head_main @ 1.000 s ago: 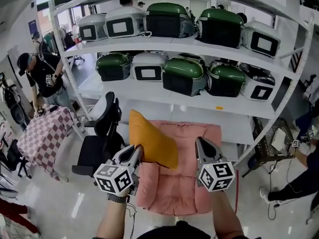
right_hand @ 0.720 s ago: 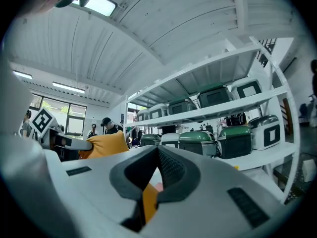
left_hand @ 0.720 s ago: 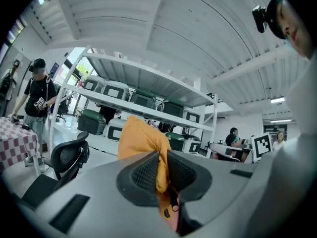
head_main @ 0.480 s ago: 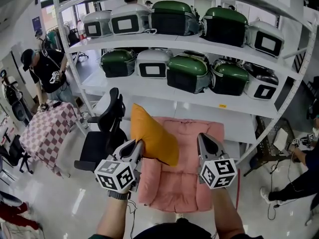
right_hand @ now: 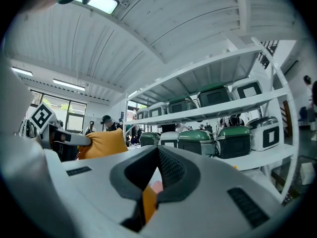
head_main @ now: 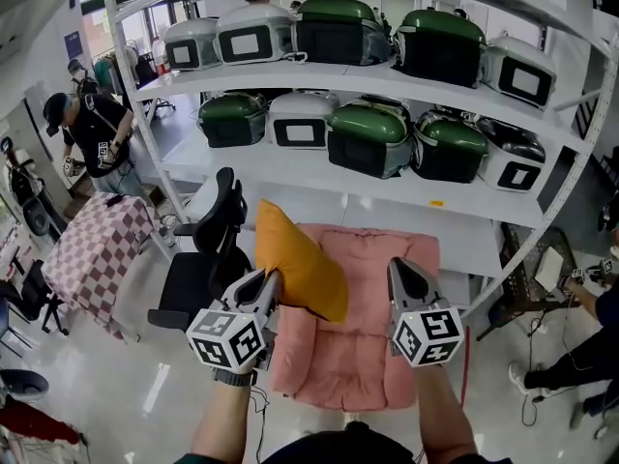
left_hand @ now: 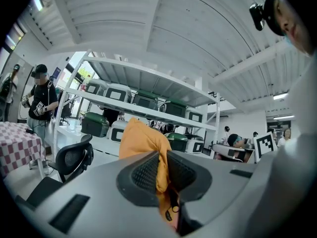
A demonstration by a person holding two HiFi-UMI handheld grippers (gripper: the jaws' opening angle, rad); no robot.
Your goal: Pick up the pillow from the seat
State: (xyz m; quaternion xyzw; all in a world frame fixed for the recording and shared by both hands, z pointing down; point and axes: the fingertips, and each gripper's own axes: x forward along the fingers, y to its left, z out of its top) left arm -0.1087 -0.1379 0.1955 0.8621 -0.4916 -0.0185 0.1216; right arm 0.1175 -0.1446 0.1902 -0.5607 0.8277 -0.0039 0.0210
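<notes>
One corner of the orange pillow (head_main: 295,264) is pinched in the left gripper (head_main: 270,281) to hold it above the pink armchair (head_main: 353,361); the right gripper (head_main: 400,269) waits to its right, jaws together, empty.

1. Grey tapered shells were seen on the left gripper (head_main: 268,283) and right gripper (head_main: 399,269).
2. Black meshed pads (left_hand: 147,171) were set inside.
3. White cubes (head_main: 230,338) bore black square markers.
4. A black wristband (head_main: 232,379) was worn.
</notes>
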